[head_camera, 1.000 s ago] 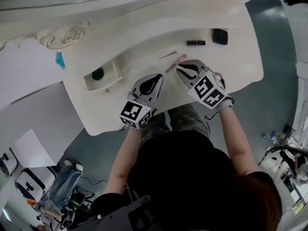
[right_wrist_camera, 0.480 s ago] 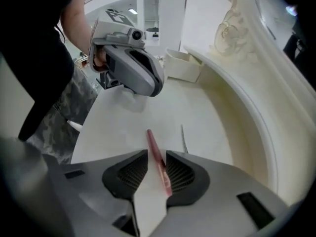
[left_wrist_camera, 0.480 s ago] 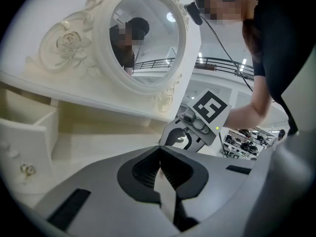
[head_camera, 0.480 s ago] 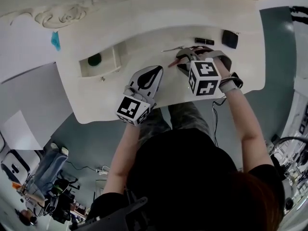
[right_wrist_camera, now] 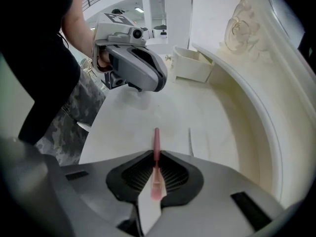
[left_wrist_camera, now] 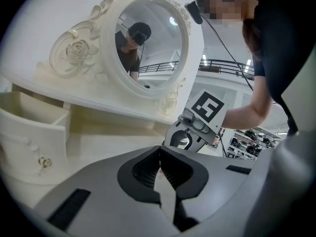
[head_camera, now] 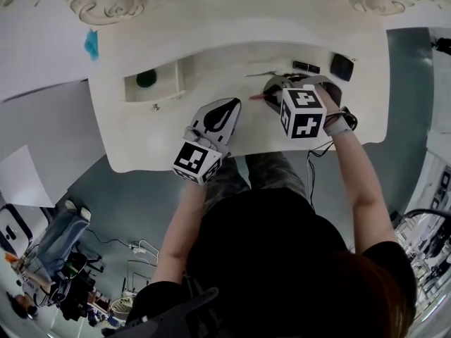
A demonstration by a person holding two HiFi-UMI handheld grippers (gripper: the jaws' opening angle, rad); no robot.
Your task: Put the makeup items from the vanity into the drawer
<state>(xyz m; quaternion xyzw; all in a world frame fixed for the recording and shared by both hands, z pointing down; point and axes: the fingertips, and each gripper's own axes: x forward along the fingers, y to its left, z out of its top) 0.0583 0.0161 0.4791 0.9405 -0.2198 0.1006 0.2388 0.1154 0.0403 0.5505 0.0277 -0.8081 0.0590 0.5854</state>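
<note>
A slim pink makeup stick (right_wrist_camera: 156,149) lies between the pads of my right gripper (right_wrist_camera: 155,168), which points steeply down at the white vanity top (head_camera: 211,65). Its jaws have just been closing and now press on the stick; its pink tip (head_camera: 256,97) shows beside the right gripper (head_camera: 273,94) in the head view. My left gripper (head_camera: 224,109) hovers shut and empty (left_wrist_camera: 159,169) to its left. The open drawer (head_camera: 159,84) at the left holds a dark round item (head_camera: 146,78). A black lipstick (head_camera: 306,67) and a black compact (head_camera: 342,67) lie at the back right.
A thin metal pin (head_camera: 262,74) lies on the top just behind the right gripper, also as a thin metal pin (right_wrist_camera: 190,141) in the right gripper view. The carved oval mirror (left_wrist_camera: 143,43) rises behind the vanity. The table's front edge (head_camera: 232,153) runs right under both grippers.
My right gripper rolled over, came down onto the pink stick and closed on it. The left gripper stayed about where it was.
</note>
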